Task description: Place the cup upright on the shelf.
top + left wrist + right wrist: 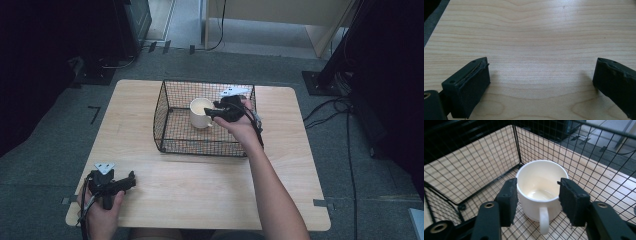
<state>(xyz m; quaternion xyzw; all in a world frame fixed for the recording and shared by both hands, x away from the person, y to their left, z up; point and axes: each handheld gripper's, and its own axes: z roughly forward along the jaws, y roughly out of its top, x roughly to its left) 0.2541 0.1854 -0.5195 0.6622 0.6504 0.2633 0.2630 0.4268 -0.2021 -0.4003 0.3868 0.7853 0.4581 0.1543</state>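
Note:
A cream mug [199,113] stands upright on the floor of a black wire basket [200,149] at the middle back of the wooden table [200,190]. My right gripper [214,113] reaches into the basket from the right. In the right gripper view its pads [510,200] press against both sides of the mug [539,182], handle towards the camera. My left gripper [129,181] rests low at the table's front left corner, held in a hand. In the left gripper view, the left gripper [541,82] is open wide over bare wood.
The basket's wire walls [486,162] stand close around the mug on the far and left sides. Grey carpet, cables [345,115] and dark stands surround the table. Bare tabletop lies between the basket and the front edge.

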